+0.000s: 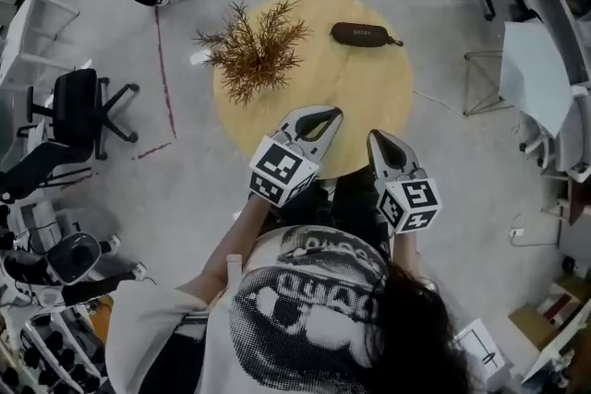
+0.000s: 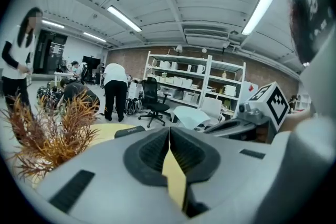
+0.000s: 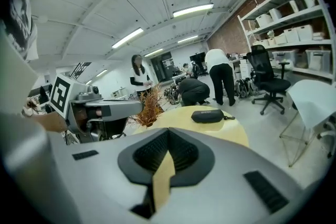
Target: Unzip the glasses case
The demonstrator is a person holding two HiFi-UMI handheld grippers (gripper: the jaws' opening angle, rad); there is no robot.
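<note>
**Zipped Case Waits Across the Table as Both Claws Hang Shut**

A black glasses case (image 1: 362, 34) lies zipped at the far side of a round yellow table (image 1: 369, 101), well apart from the two claws held over the near edge. A dried brown plant (image 1: 254, 51) stands to its left. The left claw (image 1: 319, 113) and the right claw (image 1: 380, 141) both have their tips pressed together, and neither has hold of anything.

The case's long axis runs left to right in the head view, across the person's line of reach. A small pull tab (image 1: 395, 41) sticks out at the case's right end, also seen from the right gripper view (image 3: 229, 117).

The case looks light, with a stiff, fabric-covered shell, so it would likely skid on the smooth table if tugged by one claw alone. The sensible holds appear to be the body, pinned or pinched across its narrow width, and the pull tab, which is small and needs a fine pinch.
</note>
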